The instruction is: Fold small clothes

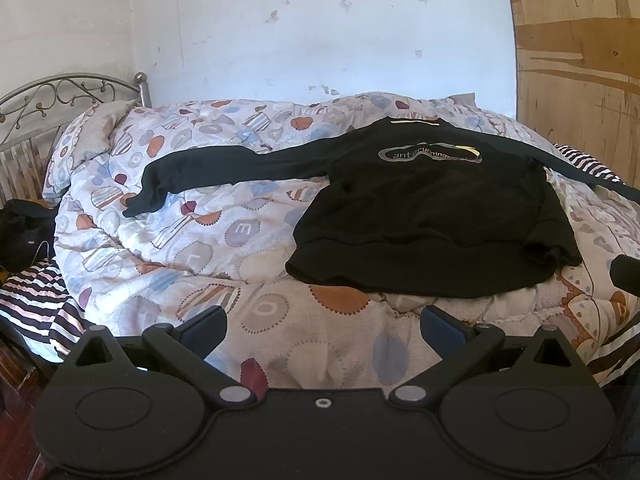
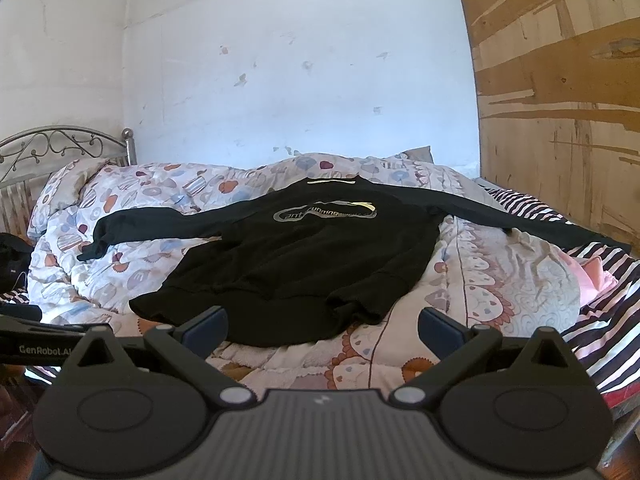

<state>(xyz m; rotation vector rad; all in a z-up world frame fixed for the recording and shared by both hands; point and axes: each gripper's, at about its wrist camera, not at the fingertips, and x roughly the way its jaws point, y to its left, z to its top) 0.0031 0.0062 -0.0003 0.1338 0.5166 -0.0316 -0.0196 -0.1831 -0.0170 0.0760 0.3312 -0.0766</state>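
Left gripper (image 1: 323,326): hovering over the near edge of the quilt (image 1: 168,216), jaws standing wide apart, holding nothing.
Sweatshirt (image 1: 424,216): lying flat on the quilt, sleeves spreading out to both sides.
Right gripper (image 2: 322,326): hanging just short of the sweatshirt's hem, jaws gaping, empty.

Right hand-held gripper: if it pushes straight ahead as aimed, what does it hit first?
Likely the hem of the black sweatshirt, which lies flat on the quilt directly ahead of the open right hand-held gripper. Nothing stands between them, though depth is hard to judge.
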